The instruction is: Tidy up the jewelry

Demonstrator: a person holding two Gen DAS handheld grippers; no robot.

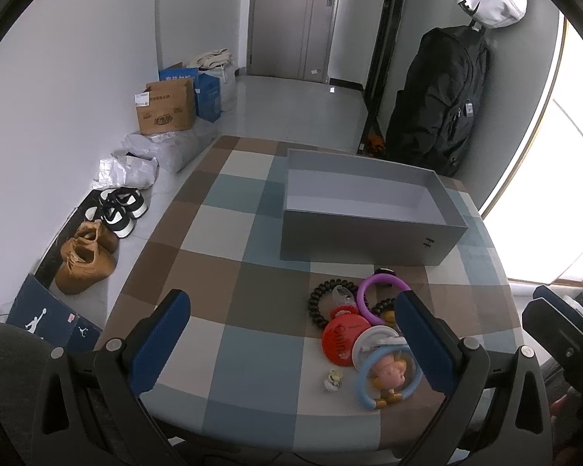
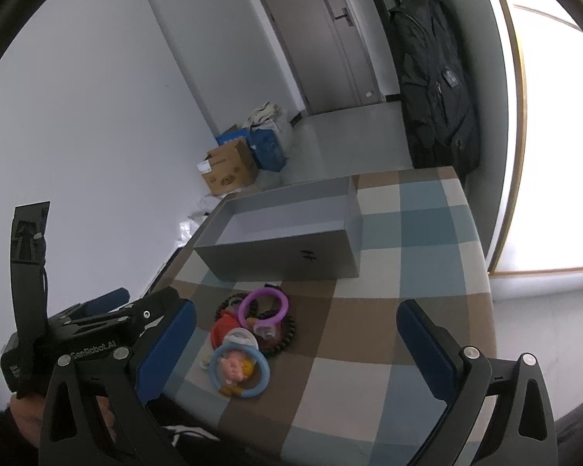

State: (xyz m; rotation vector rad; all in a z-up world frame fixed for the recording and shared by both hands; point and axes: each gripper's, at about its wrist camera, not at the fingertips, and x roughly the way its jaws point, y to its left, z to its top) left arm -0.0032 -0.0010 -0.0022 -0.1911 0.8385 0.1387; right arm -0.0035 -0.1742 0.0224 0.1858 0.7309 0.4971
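Note:
A heap of jewelry lies on the checked tablecloth (image 1: 229, 303): a light blue ring with a pink figure (image 1: 388, 376) (image 2: 239, 369), a purple ring (image 1: 381, 295) (image 2: 263, 305), a red disc (image 1: 342, 339), a white disc (image 1: 373, 343), a black coil band (image 1: 322, 299) and a small pale charm (image 1: 333, 379). An open grey box (image 1: 365, 209) (image 2: 291, 229) stands behind the heap; no jewelry shows inside it. My left gripper (image 1: 291, 334) is open and empty, the heap by its right finger. My right gripper (image 2: 295, 345) is open and empty, just right of the heap.
Shoes (image 1: 116, 209), a blue shoe box (image 1: 54, 318) and cardboard boxes (image 1: 167, 106) sit on the floor to the left. A black backpack (image 1: 439, 101) hangs behind the table. The left gripper's body (image 2: 89, 330) shows at the right view's lower left.

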